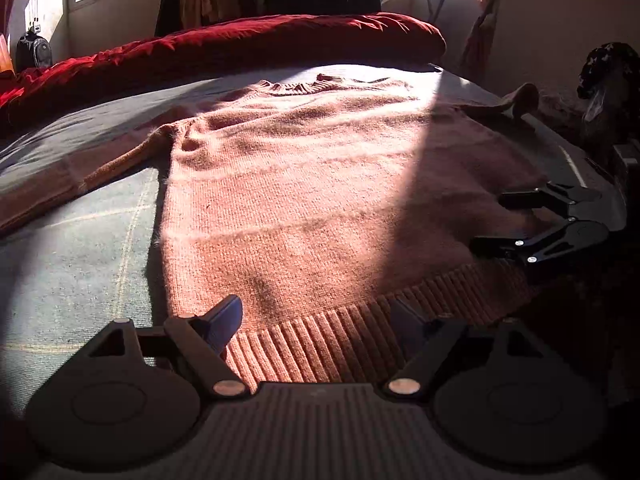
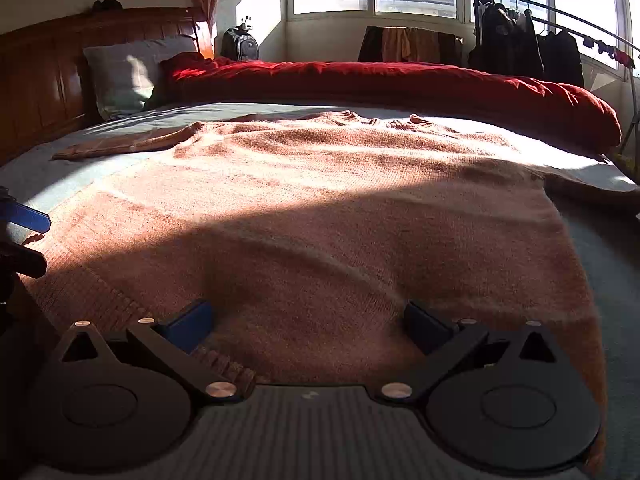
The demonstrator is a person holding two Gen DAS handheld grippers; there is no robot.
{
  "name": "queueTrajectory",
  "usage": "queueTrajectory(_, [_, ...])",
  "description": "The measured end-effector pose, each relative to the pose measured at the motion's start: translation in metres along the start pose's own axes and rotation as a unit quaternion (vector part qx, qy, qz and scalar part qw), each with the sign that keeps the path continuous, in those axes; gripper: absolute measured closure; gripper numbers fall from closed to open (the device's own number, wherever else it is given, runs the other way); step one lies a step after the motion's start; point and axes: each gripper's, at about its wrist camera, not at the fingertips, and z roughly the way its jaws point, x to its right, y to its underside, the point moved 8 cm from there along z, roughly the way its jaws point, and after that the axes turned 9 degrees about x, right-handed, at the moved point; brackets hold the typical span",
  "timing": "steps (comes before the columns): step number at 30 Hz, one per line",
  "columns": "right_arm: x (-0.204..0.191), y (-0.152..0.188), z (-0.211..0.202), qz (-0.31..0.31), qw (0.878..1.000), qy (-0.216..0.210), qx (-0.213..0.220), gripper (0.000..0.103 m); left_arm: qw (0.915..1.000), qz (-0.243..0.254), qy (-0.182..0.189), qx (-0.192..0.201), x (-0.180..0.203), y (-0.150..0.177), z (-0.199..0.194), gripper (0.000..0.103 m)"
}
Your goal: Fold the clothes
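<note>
We are working with a pink knitted sweater lying spread flat, front up, on the grey-green bedsheet, its neckline toward the rolled red duvet and its ribbed hem nearest us. The main risk, as we are judging it, is taking too shallow a bite at the hem: the knit looks loose and fuzzy, so a pinch on the top layer alone could be lifting only the front and dragging the back into a bunch underneath. Uneven lifting between the two sides could also be skewing the fold, and the right sleeve is already lying crumpled near the bed's edge, where it could be slipping off. Our left gripper is tilting down at the hem's left end with its jaws spread wide, the ribbing lying between them but not pinched. Our right gripper is angling down over the hem's right part, jaws likewise standing apart and grasping nothing, the fabric simply resting under them.
</note>
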Motion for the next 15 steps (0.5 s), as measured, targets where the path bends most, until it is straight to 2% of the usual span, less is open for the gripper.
queueTrajectory(2, [-0.001,0.0,0.0,0.0,1.0,0.003,-0.001,0.0,0.9999,-0.002,-0.005,0.013,-0.004,-0.012,0.01,0.021])
queueTrajectory(4, [-0.001,-0.001,-0.001,0.0,1.0,0.006,-0.002,0.0,0.9999,-0.013,-0.005,0.008,-0.008,-0.016,0.024,0.021])
queueTrajectory(7, [-0.001,0.001,-0.007,-0.003,1.0,0.011,-0.003,0.0,0.9977,-0.042,-0.043,-0.032,-0.023,0.001,0.041,0.021])
queueTrajectory(12, [0.003,0.006,-0.018,0.007,1.0,0.012,0.001,0.0,0.9966,-0.072,-0.035,-0.019,-0.026,0.018,0.012,0.021])
queueTrajectory(15, [0.003,0.006,-0.019,0.011,1.0,0.018,0.002,0.0,0.9978,-0.054,-0.038,-0.01,-0.027,0.01,-0.007,0.021])
